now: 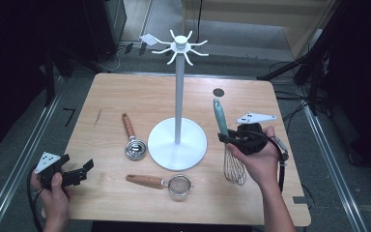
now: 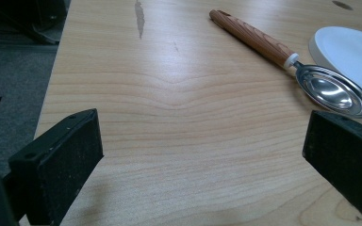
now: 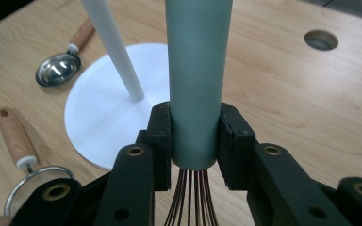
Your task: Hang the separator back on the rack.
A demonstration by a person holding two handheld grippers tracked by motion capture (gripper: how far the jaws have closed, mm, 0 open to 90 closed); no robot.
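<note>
Whisk (image 1: pixel 227 145) clamped in the right gripper (image 1: pixel 227 139) at the table's right side.
Its jaws pinch the teal handle (image 3: pixel 195 80) just above the wires, beside the white stand (image 1: pixel 178 140). The left gripper (image 1: pixel 79 173) rests at the table's (image 1: pixel 140 96) near left corner, jaws wide apart over bare wood; a scoop (image 2: pixel 332 89) and a strainer (image 1: pixel 178 184) lie near the stand's base.

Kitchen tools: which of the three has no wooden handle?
The whisk, clamped in the right claw; its handle is grey-green, while the scoop and strainer have wooden handles.

Stand (image 1: pixel 177 143) mid-table, scoop (image 1: pixel 132 140) left, whisk (image 1: pixel 228 145) right, strainer (image 1: pixel 164 182) in front of it
</note>
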